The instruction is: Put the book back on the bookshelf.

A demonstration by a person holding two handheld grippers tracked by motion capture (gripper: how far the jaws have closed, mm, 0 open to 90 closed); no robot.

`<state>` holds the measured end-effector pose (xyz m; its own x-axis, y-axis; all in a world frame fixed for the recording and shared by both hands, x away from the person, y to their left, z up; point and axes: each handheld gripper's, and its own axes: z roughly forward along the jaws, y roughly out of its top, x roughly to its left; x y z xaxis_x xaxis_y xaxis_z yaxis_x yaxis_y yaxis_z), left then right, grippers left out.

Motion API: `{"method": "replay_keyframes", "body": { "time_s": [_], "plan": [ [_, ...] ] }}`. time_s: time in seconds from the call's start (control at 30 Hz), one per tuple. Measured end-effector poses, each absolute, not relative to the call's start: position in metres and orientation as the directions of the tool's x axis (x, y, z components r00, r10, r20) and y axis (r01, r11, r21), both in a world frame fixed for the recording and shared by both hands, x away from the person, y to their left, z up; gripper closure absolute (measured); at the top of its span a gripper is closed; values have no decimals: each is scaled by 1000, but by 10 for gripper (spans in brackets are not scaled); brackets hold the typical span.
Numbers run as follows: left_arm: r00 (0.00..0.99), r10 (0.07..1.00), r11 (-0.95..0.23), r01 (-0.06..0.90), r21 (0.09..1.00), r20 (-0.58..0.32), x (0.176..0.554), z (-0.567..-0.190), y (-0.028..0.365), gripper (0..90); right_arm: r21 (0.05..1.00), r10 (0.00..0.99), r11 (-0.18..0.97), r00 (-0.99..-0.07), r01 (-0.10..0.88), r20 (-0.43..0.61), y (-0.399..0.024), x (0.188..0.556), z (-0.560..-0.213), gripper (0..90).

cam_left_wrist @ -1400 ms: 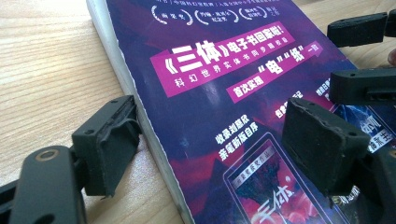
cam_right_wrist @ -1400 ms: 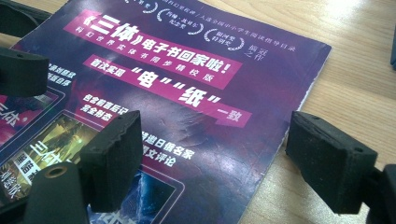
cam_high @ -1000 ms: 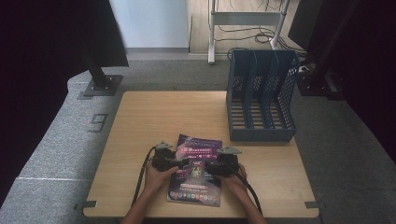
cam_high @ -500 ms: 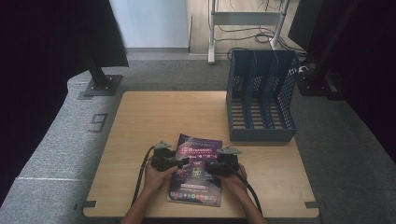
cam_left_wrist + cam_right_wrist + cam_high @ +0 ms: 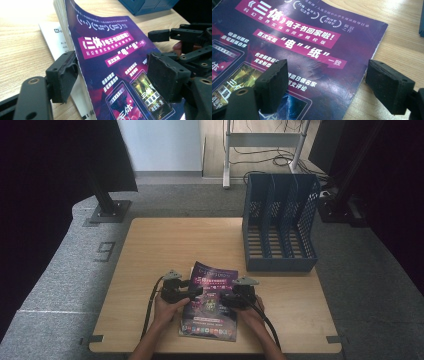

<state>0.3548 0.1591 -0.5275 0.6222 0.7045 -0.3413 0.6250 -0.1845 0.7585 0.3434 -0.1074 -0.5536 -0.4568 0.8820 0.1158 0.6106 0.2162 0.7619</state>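
A purple magazine point(image 5: 210, 302) lies near the table's front edge between my two grippers. In the left gripper view its cover and upper pages point(image 5: 112, 62) are raised off a white printed page point(image 5: 50, 37) lying flat underneath. My left gripper point(image 5: 113, 77) point(image 5: 197, 292) straddles this raised left edge. Its jaws have just been closing a little but still stand wide, so the grip is open. My right gripper point(image 5: 334, 80) point(image 5: 225, 299) is open astride the magazine's right edge point(image 5: 307, 50), with one pad over the cover and the other over bare wood.
A blue slotted file rack point(image 5: 280, 225) stands upright at the table's back right, its corner visible point(image 5: 150, 5). Bare wooden tabletop point(image 5: 175, 240) stretches behind and to the left of the magazine. Cables trail from both grippers toward the front edge.
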Motion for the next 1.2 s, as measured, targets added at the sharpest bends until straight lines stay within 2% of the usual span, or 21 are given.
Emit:
{"method": "replay_keyframes", "body": {
  "time_s": [0.23, 0.4, 0.93, 1.2],
  "plan": [
    [635, 681, -178, 626, 759, -364, 356, -527, 158, 275, 761, 882, 216, -456, 612, 117, -107, 343, -554, 184],
    [637, 694, -207, 624, 754, -336, 356, -529, 155, 278, 760, 882, 215, -456, 613, 118, -107, 343, -554, 184],
    [632, 694, -235, 652, 721, -346, 377, -537, 152, 323, 761, 882, 216, -457, 612, 117, -107, 343, -554, 184],
    [630, 715, -266, 645, 717, -302, 383, -540, 144, 350, 761, 882, 217, -458, 611, 116, -107, 344, -554, 184]
  ]
}}
